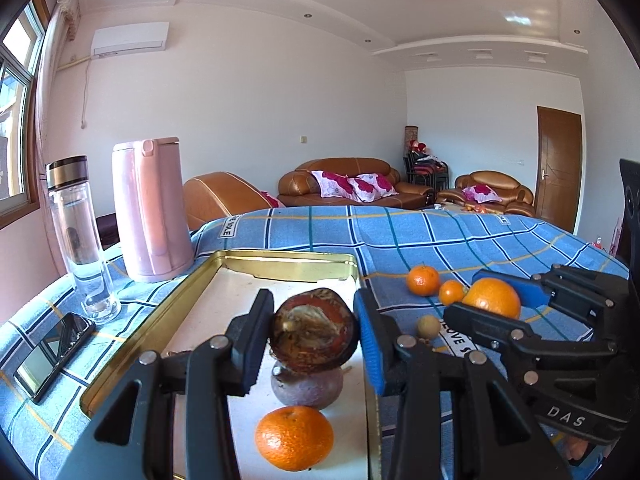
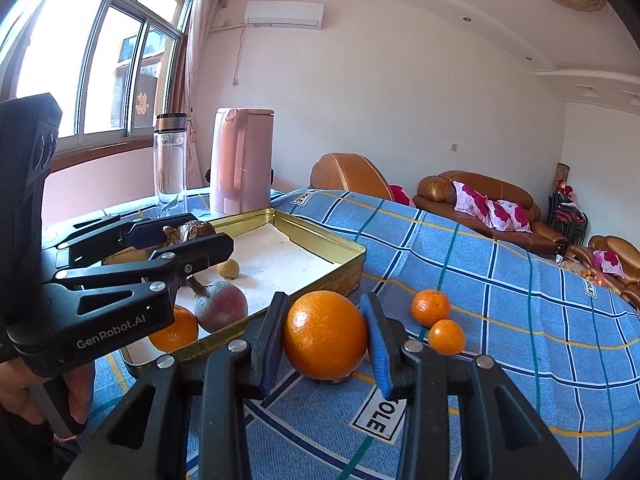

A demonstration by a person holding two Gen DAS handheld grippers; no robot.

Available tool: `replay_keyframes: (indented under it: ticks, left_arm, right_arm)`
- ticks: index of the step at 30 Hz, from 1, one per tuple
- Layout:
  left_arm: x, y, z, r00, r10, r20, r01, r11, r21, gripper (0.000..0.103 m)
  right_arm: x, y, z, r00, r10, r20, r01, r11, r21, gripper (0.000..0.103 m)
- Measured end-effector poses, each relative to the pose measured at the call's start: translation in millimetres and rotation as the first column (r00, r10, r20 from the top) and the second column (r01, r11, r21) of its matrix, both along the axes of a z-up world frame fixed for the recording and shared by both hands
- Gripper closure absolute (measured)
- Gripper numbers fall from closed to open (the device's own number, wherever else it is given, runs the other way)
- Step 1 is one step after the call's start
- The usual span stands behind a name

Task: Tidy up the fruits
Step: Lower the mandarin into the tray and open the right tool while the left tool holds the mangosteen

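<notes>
Only right wrist view shows a small yellow fruit [image 2: 228, 269] in the tray [image 2: 320, 236].

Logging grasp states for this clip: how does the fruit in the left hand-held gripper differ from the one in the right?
The brown fruit in the left hand-held gripper is dark and mottled; the large orange in the right hand-held gripper is bright and smooth. The brown fruit is held over the gold tin tray, the large orange over the blue checked cloth. Both sit between gripper pads.
</notes>
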State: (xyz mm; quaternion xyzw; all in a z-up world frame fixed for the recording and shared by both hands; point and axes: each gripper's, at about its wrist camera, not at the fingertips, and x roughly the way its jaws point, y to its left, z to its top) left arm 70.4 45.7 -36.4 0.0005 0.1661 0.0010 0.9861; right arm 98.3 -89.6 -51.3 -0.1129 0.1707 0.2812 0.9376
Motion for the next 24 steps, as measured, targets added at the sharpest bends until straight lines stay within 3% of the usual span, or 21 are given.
replay_keyframes:
  ticks: [24]
  left_arm:
    - [-2.6,56.2,-4.9,0.992,0.118,-0.051,-0.118,0.993,0.005,0.060]
  right_arm:
    - [-2.1,64.5,15.6,0.991,0.135,0.007,-0.135,0.991,-0.004,0.064]
